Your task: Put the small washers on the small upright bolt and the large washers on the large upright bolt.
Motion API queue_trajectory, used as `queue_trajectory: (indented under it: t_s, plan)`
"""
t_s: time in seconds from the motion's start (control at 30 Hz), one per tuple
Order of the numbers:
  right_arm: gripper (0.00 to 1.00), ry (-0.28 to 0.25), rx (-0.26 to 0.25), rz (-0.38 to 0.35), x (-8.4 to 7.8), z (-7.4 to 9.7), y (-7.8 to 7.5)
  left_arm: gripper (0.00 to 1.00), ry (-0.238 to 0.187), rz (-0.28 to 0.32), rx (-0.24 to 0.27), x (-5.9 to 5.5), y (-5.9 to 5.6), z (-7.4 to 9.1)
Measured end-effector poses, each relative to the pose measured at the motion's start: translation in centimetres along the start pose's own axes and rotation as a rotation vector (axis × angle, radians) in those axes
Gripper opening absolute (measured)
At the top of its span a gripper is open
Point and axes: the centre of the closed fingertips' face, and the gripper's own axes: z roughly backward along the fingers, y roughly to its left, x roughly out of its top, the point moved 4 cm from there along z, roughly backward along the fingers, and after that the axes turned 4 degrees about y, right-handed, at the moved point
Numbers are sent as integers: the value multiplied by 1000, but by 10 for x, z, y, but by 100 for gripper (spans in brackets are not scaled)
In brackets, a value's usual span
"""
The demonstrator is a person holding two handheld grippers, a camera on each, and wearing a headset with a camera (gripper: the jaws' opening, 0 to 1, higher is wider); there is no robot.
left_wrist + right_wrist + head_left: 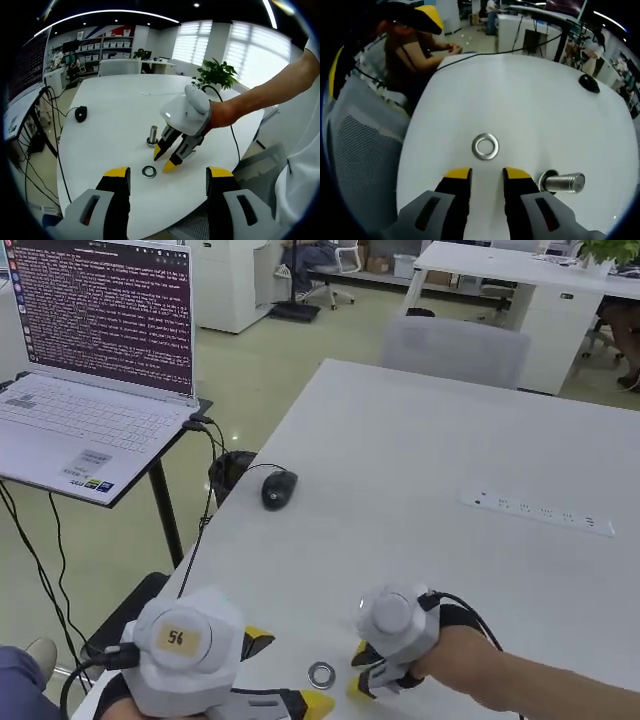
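**We are reaching for a flat metal ring**

We are holding the right gripper [487, 175] low over the table [520, 100], its jaws a little apart and gripping nothing. The washer [485, 146] is lying flat at 12 o'clock from them. The upright bolt [563, 182] is standing at 3 o'clock. The left gripper [169, 175] is hanging with its jaws wide and bare. We are guessing the washer is hard, light and slippery, so pinching its rim looks best. It is lying loose, in no box. We cannot tell if the bolt is wearing any ring.
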Motion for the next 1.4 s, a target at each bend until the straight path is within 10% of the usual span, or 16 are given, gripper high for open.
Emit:
queue_trajectory:
  t_s: [0.8, 1.4]
  plan:
    - [24, -6, 10, 48, 22, -13, 0, 61, -9, 8, 6, -1, 1, 3]
    - [25, 151, 13, 67, -40, 18, 12, 61, -2, 0, -16, -1, -5, -4]
